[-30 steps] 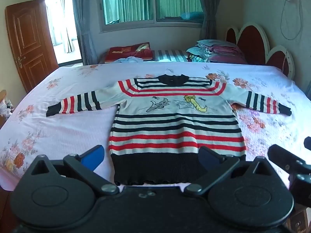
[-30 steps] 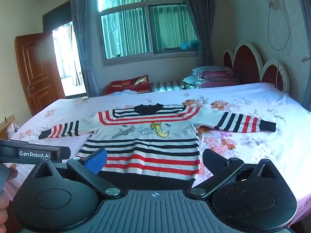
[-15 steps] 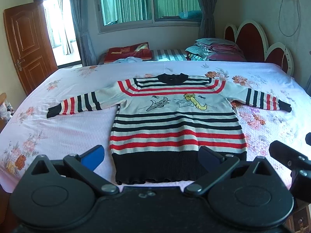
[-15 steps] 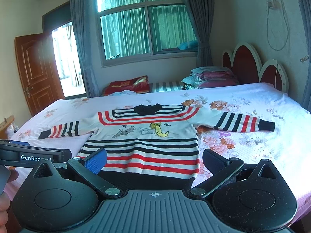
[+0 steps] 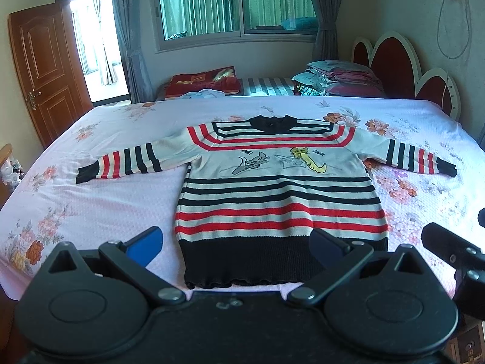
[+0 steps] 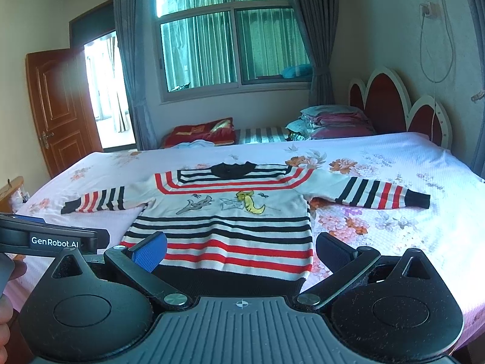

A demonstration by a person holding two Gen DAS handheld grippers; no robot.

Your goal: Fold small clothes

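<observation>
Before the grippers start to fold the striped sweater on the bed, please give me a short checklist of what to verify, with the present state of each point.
1. Striped sweater lies flat, front up, on the bed: ok.
2. Both sleeves spread out to the sides, none tucked under: ok.
3. Left gripper open and holding nothing: ok.
4. Right gripper open and holding nothing: ok.
5. Nothing lying on the sweater that would get in the way: ok.
6. Black hem fully flat: cannot tell, as the fingers hide part of it in both views.
</observation>
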